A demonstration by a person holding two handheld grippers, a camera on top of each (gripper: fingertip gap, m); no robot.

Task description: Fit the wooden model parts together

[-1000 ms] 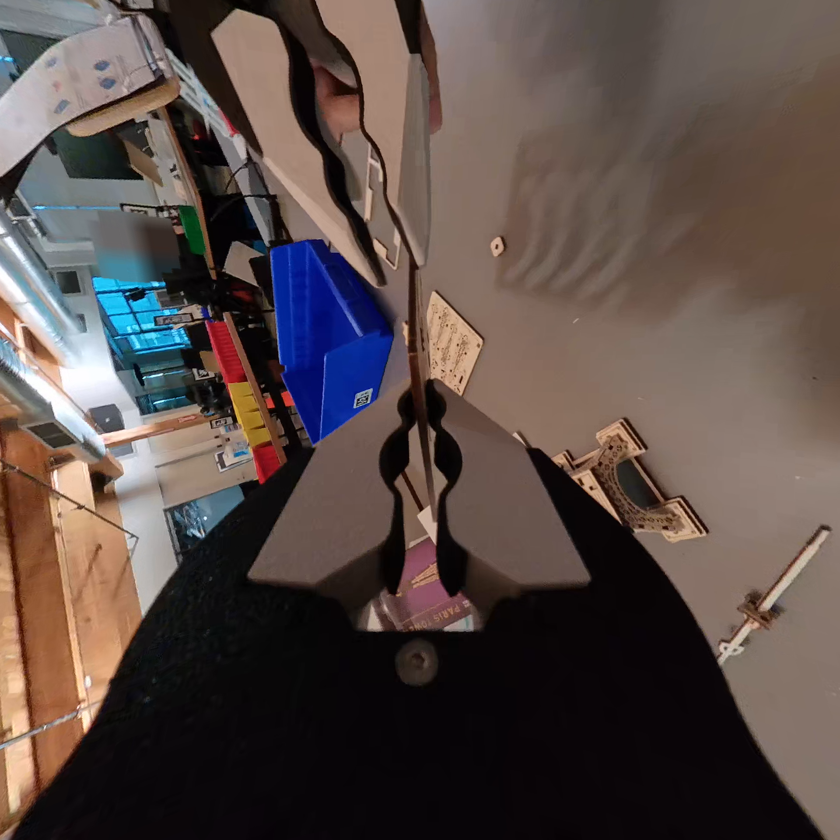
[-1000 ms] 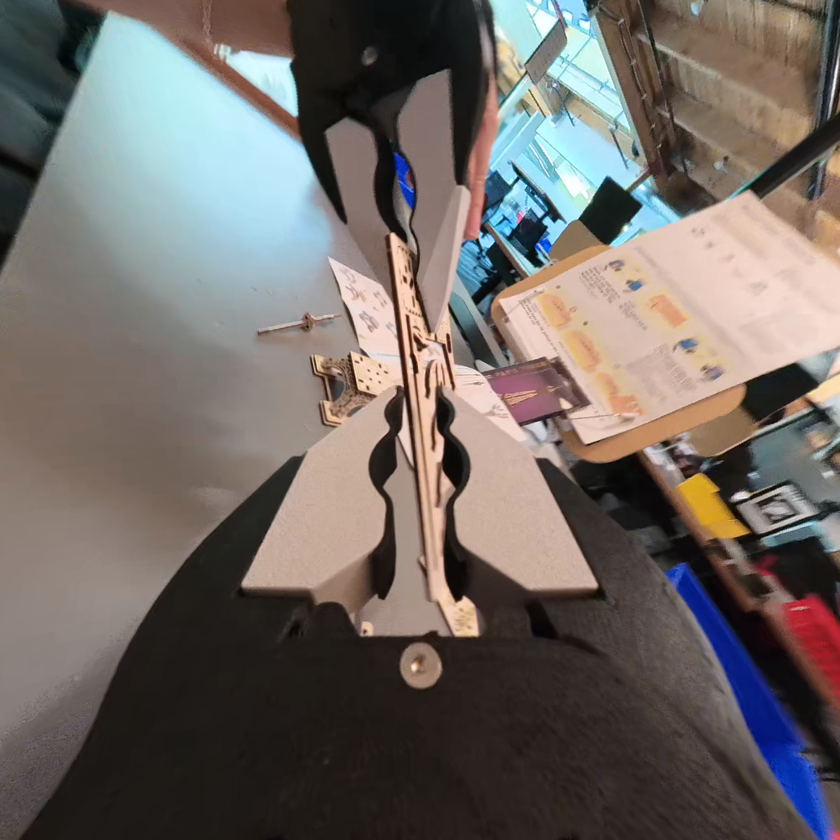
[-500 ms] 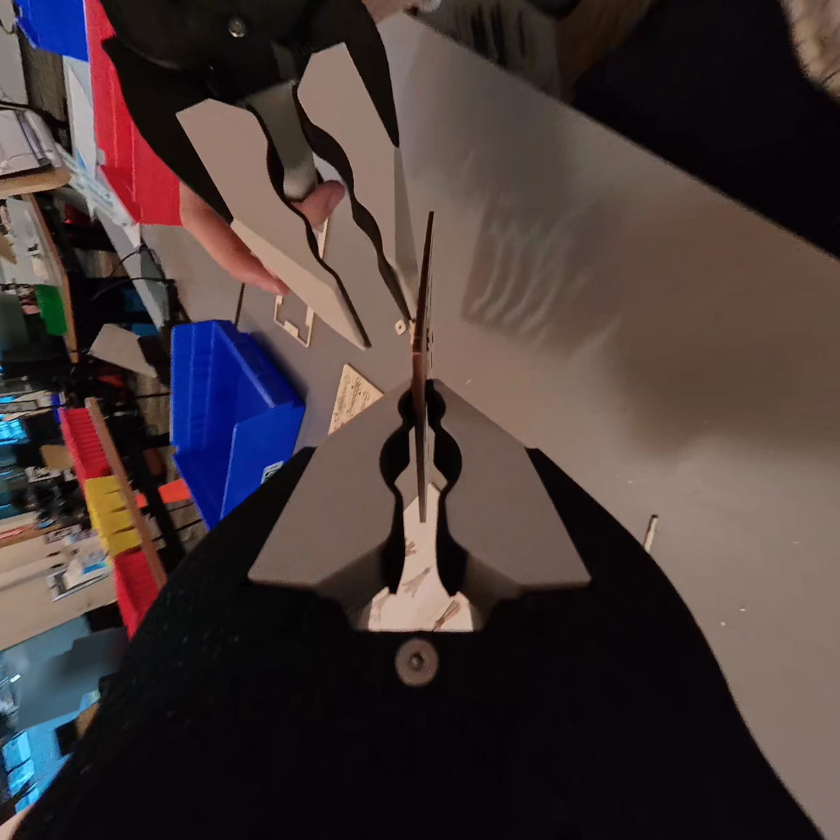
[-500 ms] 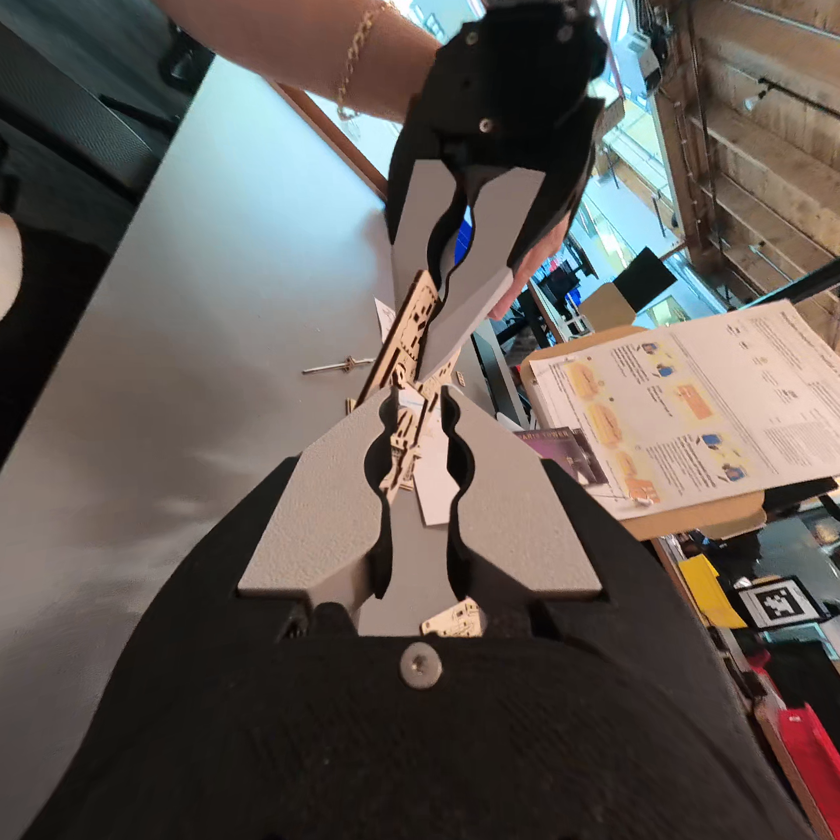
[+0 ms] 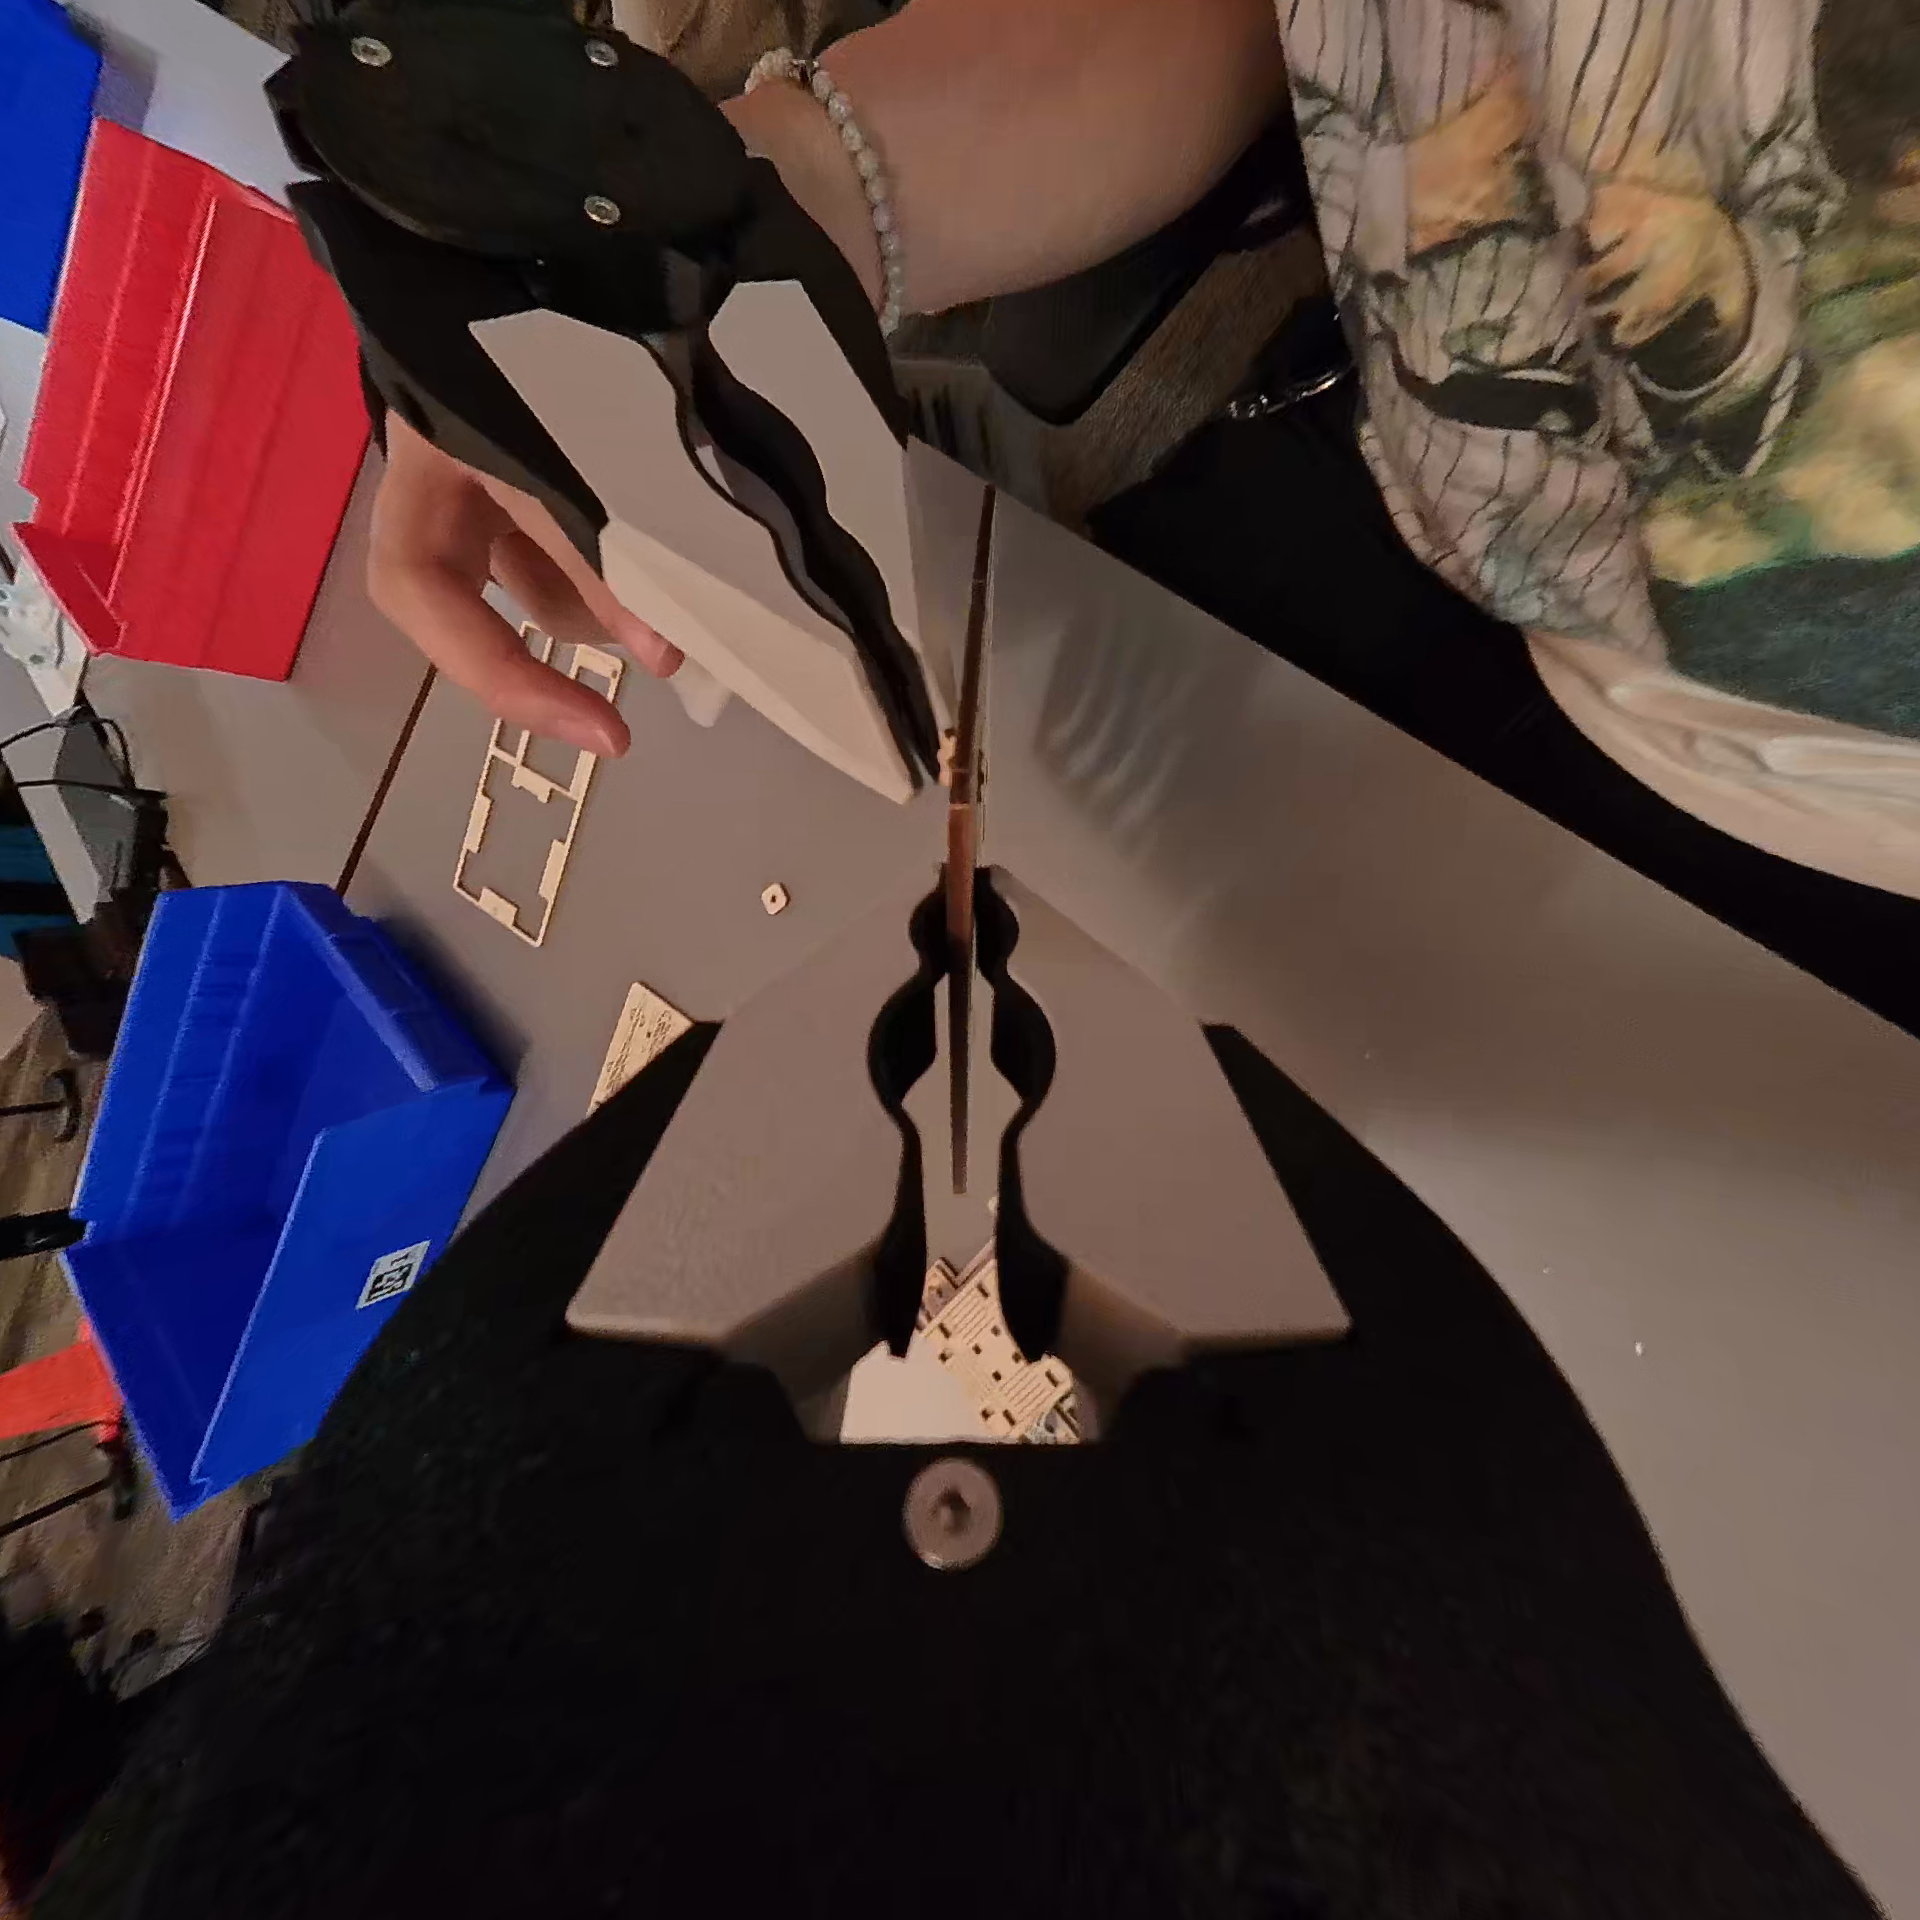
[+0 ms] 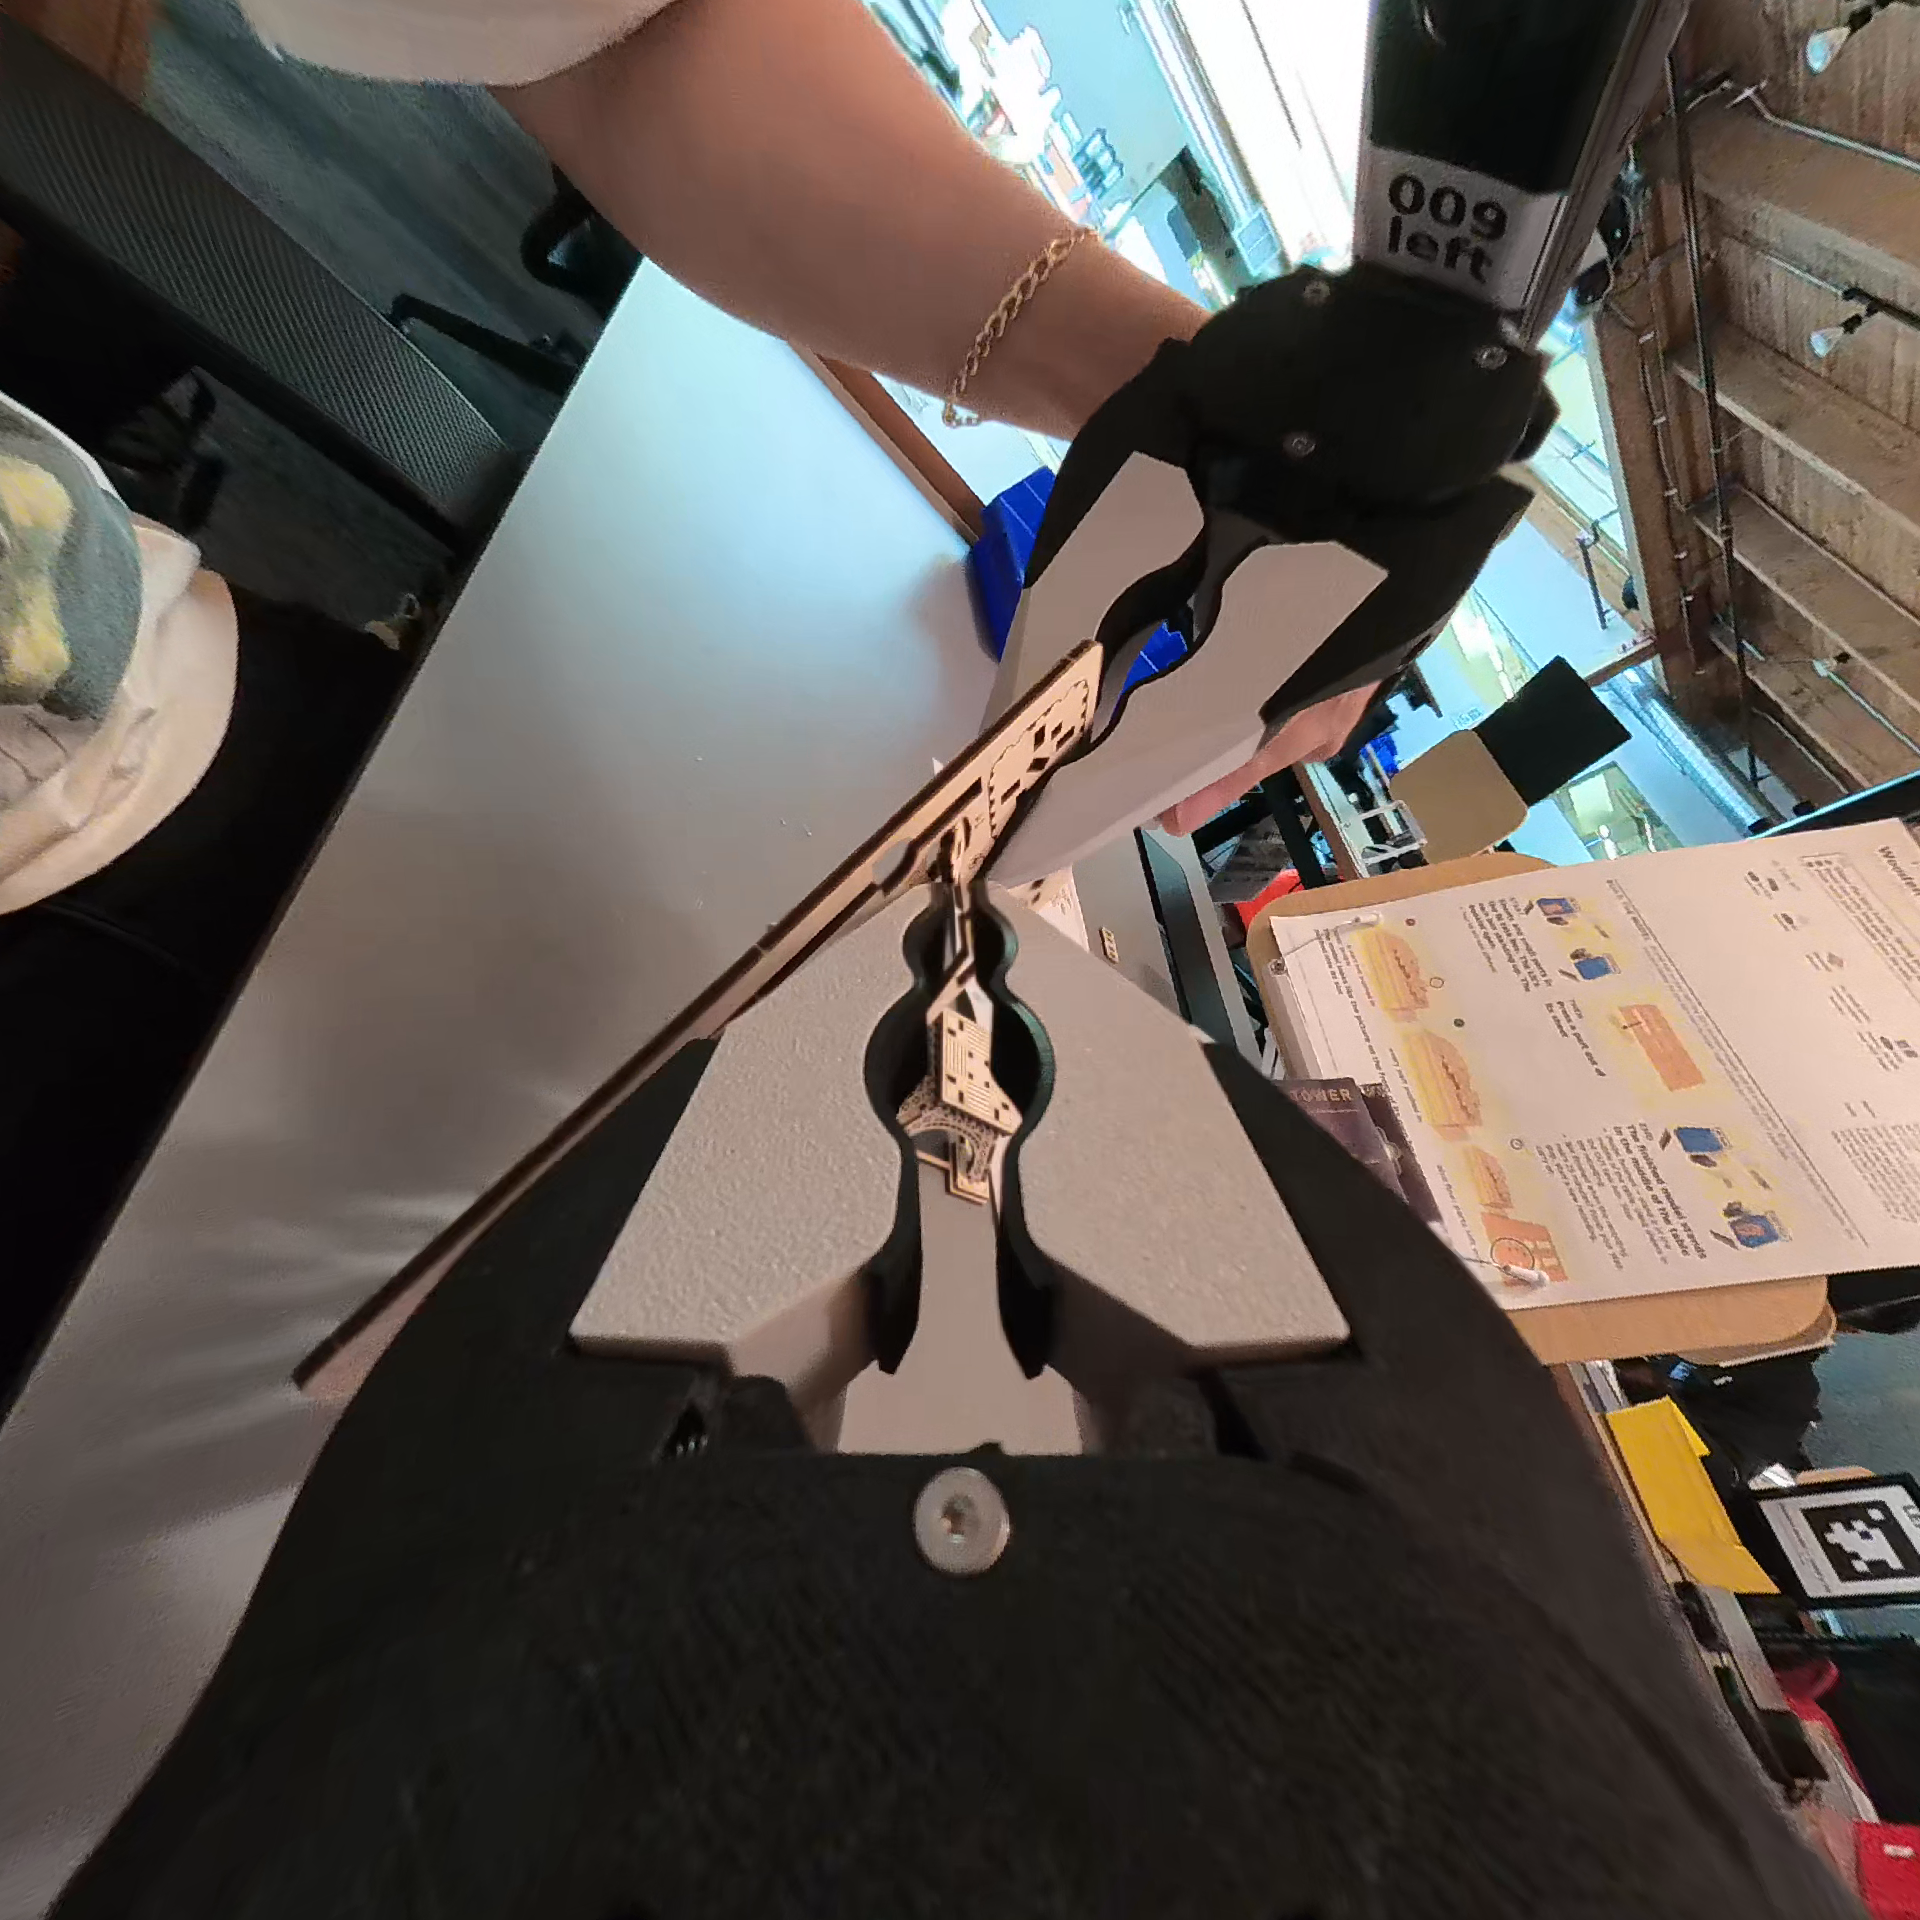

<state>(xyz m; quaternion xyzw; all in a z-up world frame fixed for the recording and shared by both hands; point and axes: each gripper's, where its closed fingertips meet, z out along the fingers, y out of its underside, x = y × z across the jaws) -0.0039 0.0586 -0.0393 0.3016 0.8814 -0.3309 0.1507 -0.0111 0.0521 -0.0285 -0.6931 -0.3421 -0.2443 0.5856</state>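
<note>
Left claw [image 5: 961,904] pinched a long wooden panel [image 6: 727,1008] edge-on above the desk [image 5: 1351,987]; right claw [image 6: 961,914] pinched a small tower-shaped piece [image 6: 961,1081] touching it. Joining appeared under way, unseated.

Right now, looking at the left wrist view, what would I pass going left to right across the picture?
Red bin → empty wooden frame lying flat → tiny square wooden piece → thin wooden sheet, edge-on, clamped in the left gripper → the person's patterned shirt.
</note>
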